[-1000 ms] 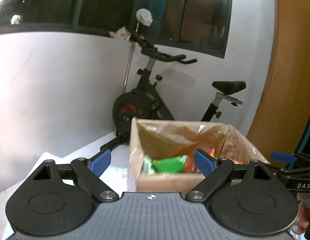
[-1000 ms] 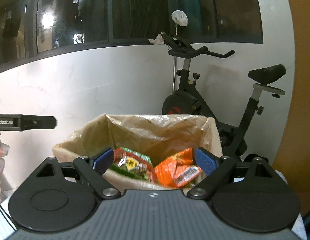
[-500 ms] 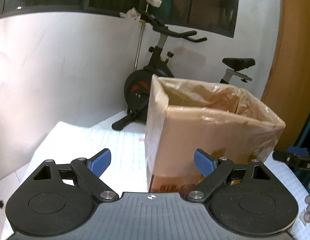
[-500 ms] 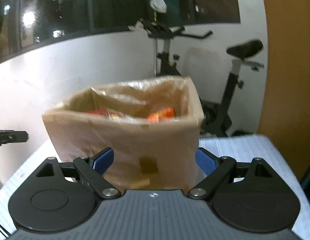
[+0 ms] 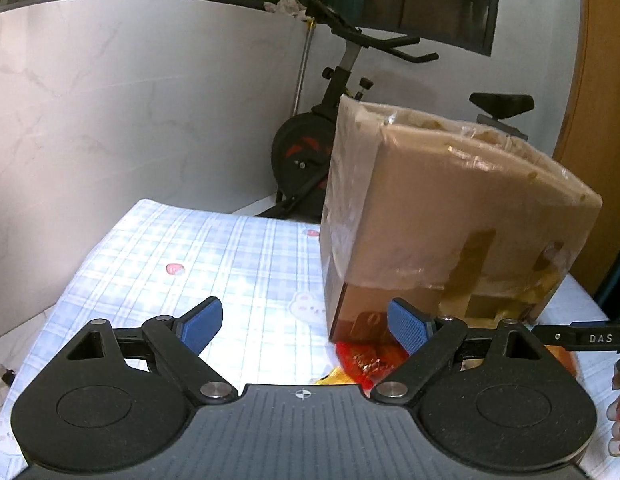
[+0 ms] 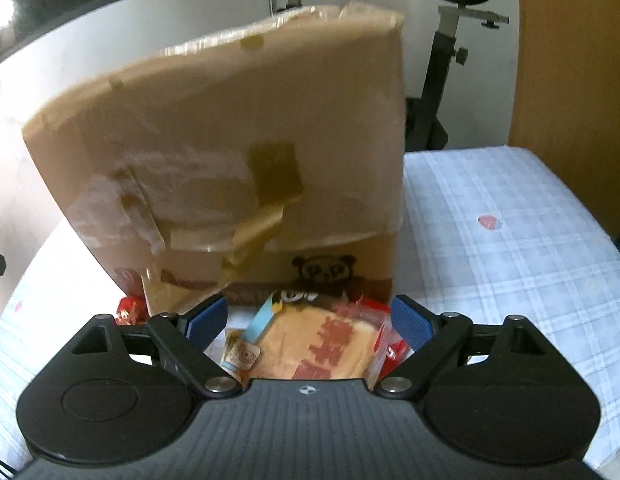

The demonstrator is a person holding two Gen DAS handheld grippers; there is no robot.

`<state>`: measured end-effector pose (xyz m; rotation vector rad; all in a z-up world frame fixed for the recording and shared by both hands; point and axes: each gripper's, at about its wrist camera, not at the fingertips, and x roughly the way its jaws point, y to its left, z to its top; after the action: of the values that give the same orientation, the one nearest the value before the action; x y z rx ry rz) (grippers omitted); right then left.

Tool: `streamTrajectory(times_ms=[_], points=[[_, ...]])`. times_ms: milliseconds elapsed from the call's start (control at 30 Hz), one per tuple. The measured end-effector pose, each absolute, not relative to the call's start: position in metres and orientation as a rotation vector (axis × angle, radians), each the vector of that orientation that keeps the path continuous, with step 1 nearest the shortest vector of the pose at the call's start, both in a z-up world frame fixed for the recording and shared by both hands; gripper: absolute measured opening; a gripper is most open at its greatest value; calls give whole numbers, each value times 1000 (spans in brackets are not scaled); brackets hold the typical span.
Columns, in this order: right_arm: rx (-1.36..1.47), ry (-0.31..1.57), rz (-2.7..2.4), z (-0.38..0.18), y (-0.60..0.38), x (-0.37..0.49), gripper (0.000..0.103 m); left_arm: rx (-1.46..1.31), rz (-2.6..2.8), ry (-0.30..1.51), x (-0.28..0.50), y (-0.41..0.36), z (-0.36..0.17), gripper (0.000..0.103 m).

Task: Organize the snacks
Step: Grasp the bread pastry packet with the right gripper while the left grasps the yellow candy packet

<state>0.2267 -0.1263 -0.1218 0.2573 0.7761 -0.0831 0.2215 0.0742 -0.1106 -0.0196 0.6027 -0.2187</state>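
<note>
The worktop, under a blue checked cloth, carries a tall cardboard box lined with a plastic bag; the box stands upright at its middle, long axis vertical, mouth up. An exercise bike stands behind, off the worktop.

Snack packets lie at the box's near foot. The biggest, a clear bread packet with red print, lies flat just in front of the box, its long axis running roughly from the right gripper toward the box. A red packet lies at the box's near left corner, with something yellow beside it, mostly hidden.

The right gripper is spread wide with nothing held, one finger either side of the bread packet. The left gripper is likewise wide open and empty, low over the cloth, its right finger near the box corner.

Risks, as I judge them: the bread is soft, so a hard pinch could crush it; the slick film could slip out on the lift; and a finger could catch the loose bag lining or nudge the tall box.
</note>
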Motion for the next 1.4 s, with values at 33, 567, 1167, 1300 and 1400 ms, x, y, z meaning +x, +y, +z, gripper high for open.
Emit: streamTrajectory(times_ms=[33,567,1167,1300,1400], points=[[251,790,-90,-124,-123,229,91,-16,-216,605,221,75,-112,91],[221,839,-108,-144,-115,237,93,-37,-197,686,208,72,-140,90],[107,755,-44,-151,-98,209,86,-95,-159,840,225,54,-174,80],[121,757,-38,-151,-100,211,86,-135,-129,859,241,45,-184,77],[124,752,-33,-152,-100,210,86,-115,-122,883,249,36,-194,76]])
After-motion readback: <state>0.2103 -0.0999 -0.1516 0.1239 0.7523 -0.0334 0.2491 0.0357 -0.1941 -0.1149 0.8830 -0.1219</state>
